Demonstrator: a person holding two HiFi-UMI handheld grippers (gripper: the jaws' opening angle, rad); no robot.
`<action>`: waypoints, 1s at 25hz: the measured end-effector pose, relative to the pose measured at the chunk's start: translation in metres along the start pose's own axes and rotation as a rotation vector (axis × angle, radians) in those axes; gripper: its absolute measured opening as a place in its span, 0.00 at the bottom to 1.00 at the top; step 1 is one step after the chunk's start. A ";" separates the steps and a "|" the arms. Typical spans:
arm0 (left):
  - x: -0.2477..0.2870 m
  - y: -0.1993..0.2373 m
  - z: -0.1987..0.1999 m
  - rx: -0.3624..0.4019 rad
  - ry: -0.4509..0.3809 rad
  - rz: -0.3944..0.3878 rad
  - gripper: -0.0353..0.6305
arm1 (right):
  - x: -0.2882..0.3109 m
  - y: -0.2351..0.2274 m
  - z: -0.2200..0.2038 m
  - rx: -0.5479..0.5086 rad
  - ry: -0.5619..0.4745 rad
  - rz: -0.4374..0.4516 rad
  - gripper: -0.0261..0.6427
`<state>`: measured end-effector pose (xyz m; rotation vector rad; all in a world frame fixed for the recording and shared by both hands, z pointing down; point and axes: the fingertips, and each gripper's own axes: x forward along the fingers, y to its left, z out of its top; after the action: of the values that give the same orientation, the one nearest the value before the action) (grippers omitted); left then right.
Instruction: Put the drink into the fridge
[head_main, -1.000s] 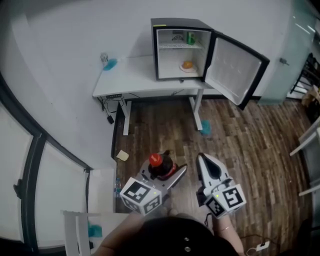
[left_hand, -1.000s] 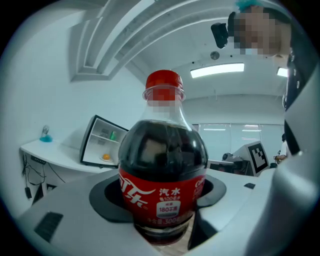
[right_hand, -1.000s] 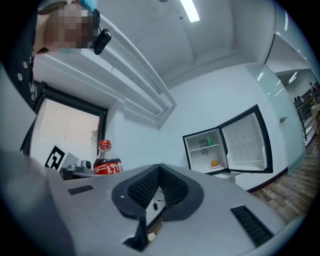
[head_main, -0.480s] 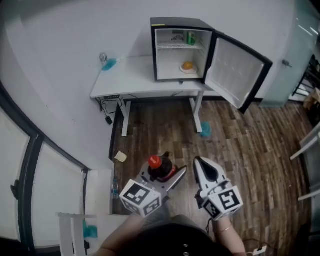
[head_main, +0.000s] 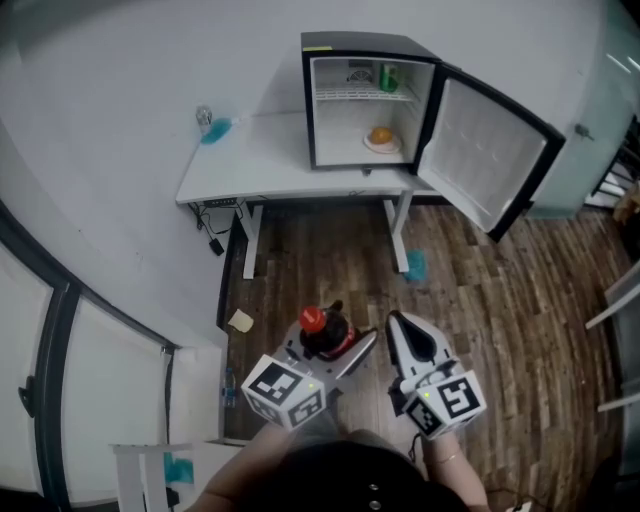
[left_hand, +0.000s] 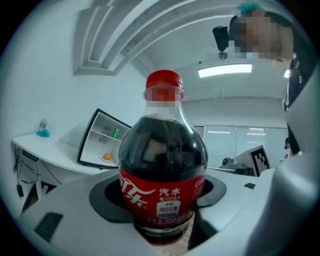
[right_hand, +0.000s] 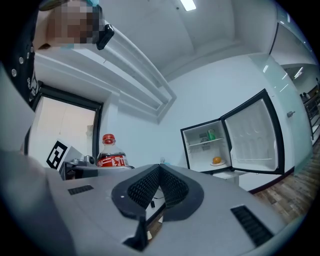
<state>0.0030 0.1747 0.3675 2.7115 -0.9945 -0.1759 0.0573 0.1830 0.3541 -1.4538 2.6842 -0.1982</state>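
A small cola bottle (head_main: 321, 333) with a red cap stands upright in my left gripper (head_main: 340, 350), which is shut on it; it fills the left gripper view as a dark bottle (left_hand: 163, 170) with a red label. My right gripper (head_main: 405, 335) is beside it, shut and holding nothing, with its pads pressed together (right_hand: 159, 187). Both hang over the wooden floor, well short of the mini fridge (head_main: 365, 95). The fridge stands on a white desk (head_main: 270, 160) with its door (head_main: 490, 150) swung open to the right.
Inside the fridge a green can (head_main: 388, 76) stands on the upper shelf and an orange on a plate (head_main: 380, 137) lies below. A blue item and a small jar (head_main: 210, 125) sit at the desk's far left. Teal scrap (head_main: 416, 265) lies on the floor.
The view has shifted slightly toward the desk and fridge. The grippers keep their places relative to each other, bottle still held.
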 end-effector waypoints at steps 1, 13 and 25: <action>0.005 0.009 0.003 -0.002 -0.004 0.001 0.53 | 0.010 -0.003 0.002 0.001 -0.007 0.006 0.05; 0.078 0.122 0.051 0.010 -0.017 -0.036 0.53 | 0.140 -0.058 0.029 -0.004 -0.034 -0.042 0.05; 0.113 0.211 0.060 -0.008 -0.014 -0.049 0.53 | 0.230 -0.081 0.018 0.022 -0.036 -0.043 0.05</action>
<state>-0.0536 -0.0660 0.3636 2.7321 -0.9299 -0.2076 0.0007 -0.0547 0.3466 -1.4955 2.6156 -0.2011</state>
